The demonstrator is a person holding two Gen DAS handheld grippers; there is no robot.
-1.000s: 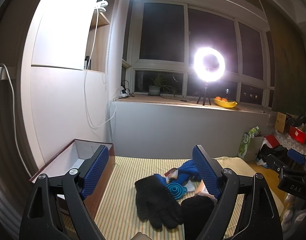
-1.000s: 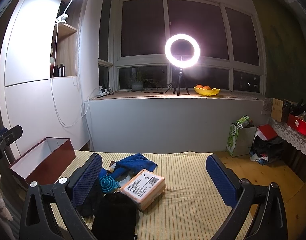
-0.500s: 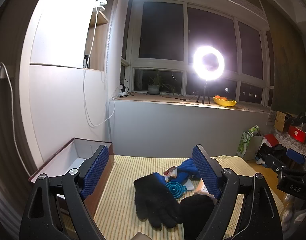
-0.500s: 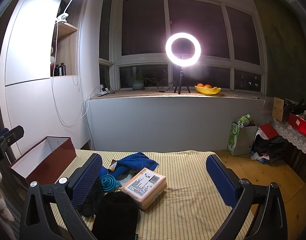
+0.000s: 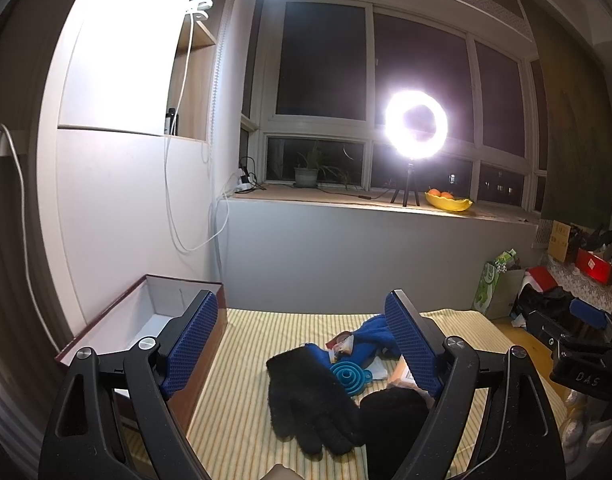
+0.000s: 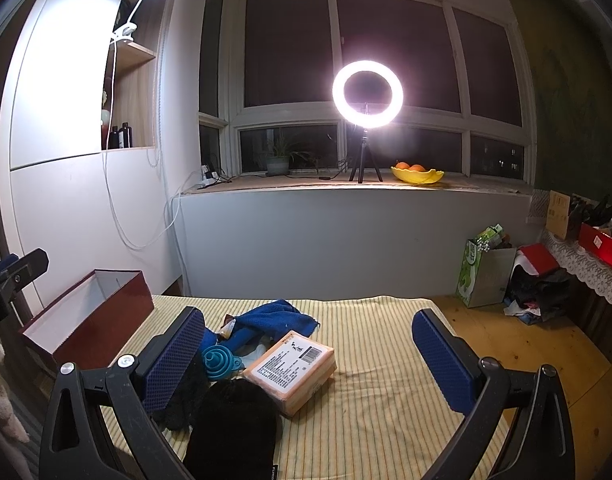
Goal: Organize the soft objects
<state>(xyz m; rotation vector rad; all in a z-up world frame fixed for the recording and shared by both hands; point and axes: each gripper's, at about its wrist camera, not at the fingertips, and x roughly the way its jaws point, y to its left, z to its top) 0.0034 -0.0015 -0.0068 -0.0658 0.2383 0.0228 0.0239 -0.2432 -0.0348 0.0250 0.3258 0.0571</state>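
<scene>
A black glove lies flat on the striped yellow cloth, with a black knit hat at its right; the hat also shows in the right wrist view. A blue towel lies behind them, also in the left wrist view. A teal funnel and an orange packet lie between. My left gripper is open and empty above the glove. My right gripper is open and empty above the packet.
An open dark red box with a white inside stands at the left edge of the cloth, also in the right wrist view. A grey wall with a windowsill and ring light is behind. Bags and clutter lie on the wooden floor at right.
Both views have shifted only slightly; the objects sit a touch differently in frame. Both grippers stay open and empty and nothing on the cloth has moved.
</scene>
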